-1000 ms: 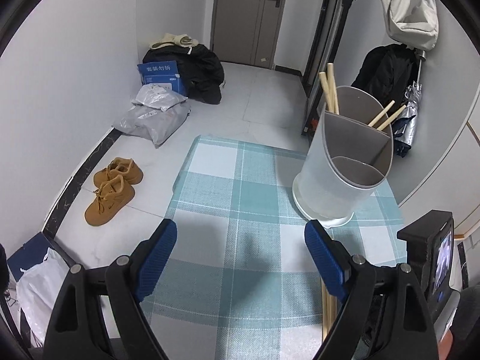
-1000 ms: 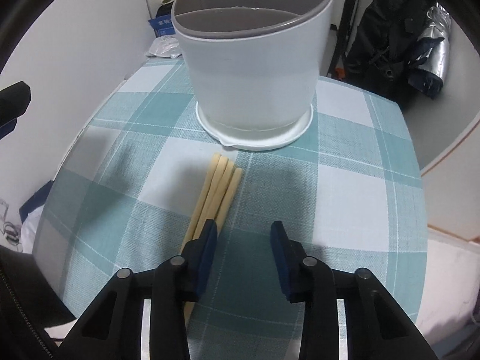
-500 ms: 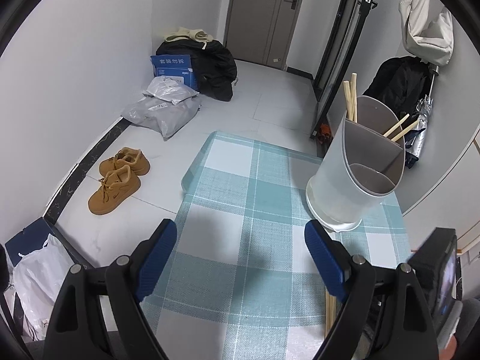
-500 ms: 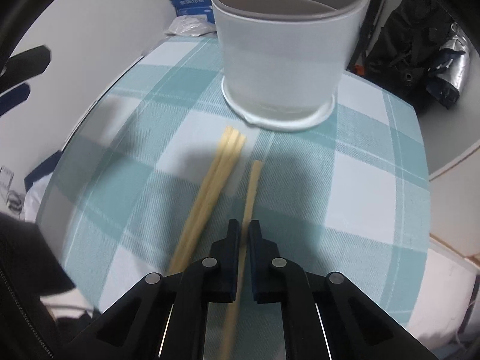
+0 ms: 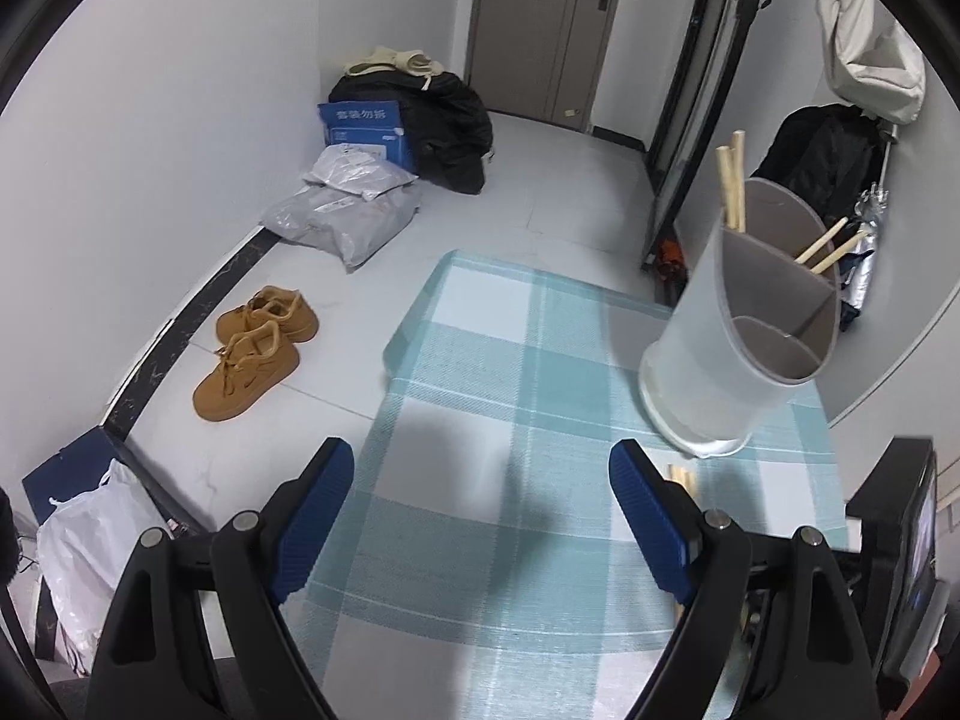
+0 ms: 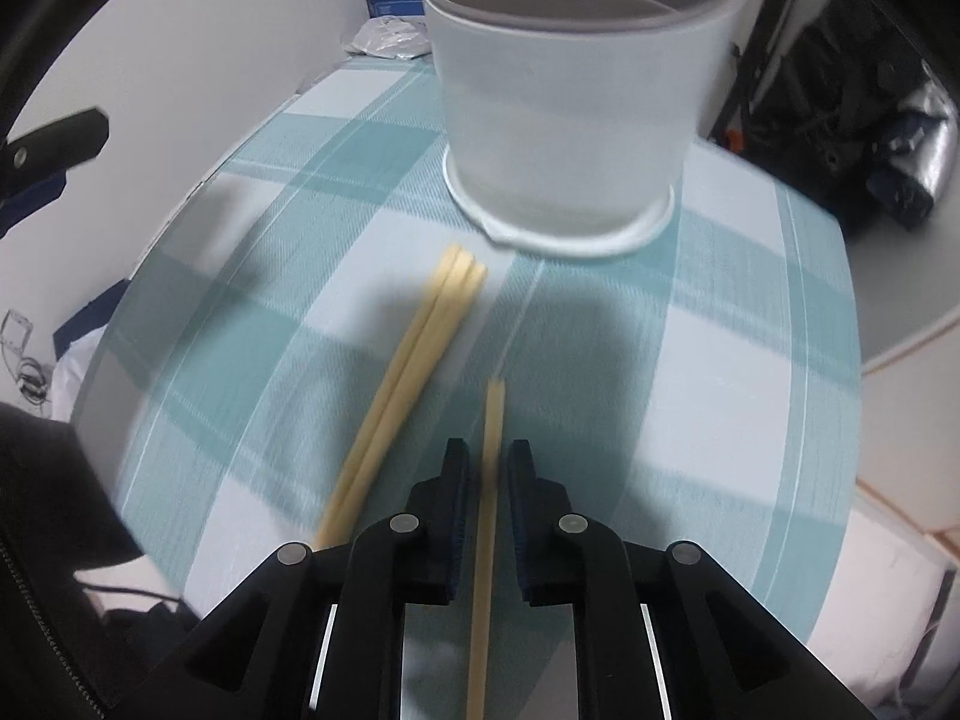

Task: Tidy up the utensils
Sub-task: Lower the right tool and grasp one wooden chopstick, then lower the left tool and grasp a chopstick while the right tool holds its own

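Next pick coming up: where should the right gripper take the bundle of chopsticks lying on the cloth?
Grip the chopstick bundle across its width at mid-length, coming from above: it lies flat, pointing toward the utensil holder, sticks touching side by side.

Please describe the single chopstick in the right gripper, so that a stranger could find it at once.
Start at the white utensil holder on the checked tablecloth. In front of it lies a bundle of chopsticks. The chopstick you want is just right of that bundle, alone, between the fingers of the right gripper.
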